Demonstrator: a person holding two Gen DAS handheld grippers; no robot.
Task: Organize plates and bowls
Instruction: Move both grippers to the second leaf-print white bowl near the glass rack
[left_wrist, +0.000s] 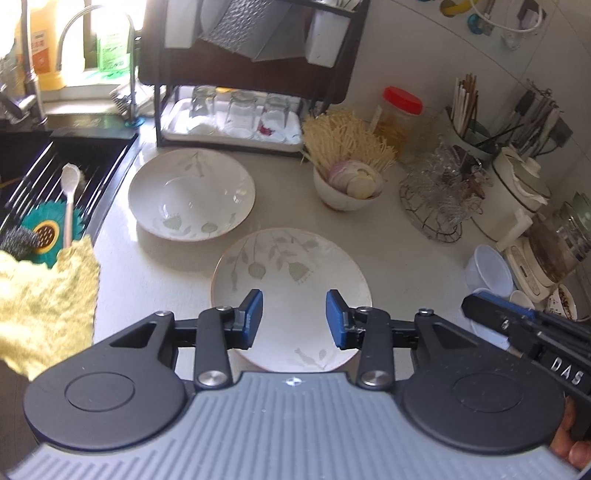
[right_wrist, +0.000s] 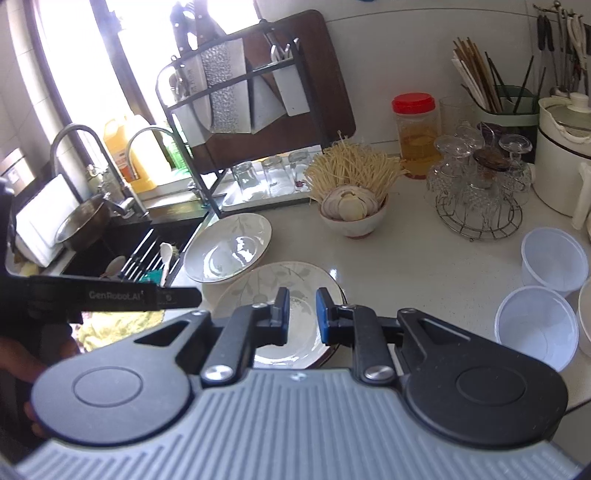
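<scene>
A flat leaf-patterned plate (left_wrist: 291, 273) lies on the white counter, and a deeper matching plate (left_wrist: 192, 195) sits behind it to the left, near the sink. My left gripper (left_wrist: 294, 319) hovers over the flat plate's near half, open, with nothing between its blue pads. My right gripper (right_wrist: 302, 314) hangs over the same flat plate (right_wrist: 280, 280) with only a narrow gap between its pads, and nothing is held. From this side the deep plate (right_wrist: 229, 247) partly overlaps the flat one's far rim. The right gripper (left_wrist: 476, 304) also shows beside the plate's right edge.
A small bowl of onion slices and noodles (left_wrist: 347, 184) stands behind the plates. A dish rack with upturned glasses (left_wrist: 240, 114) is at the back. The sink (left_wrist: 55, 173) and a yellow cloth (left_wrist: 48, 295) are on the left. Plastic cups (right_wrist: 554, 258) and a wire glass stand (right_wrist: 480, 199) crowd the right.
</scene>
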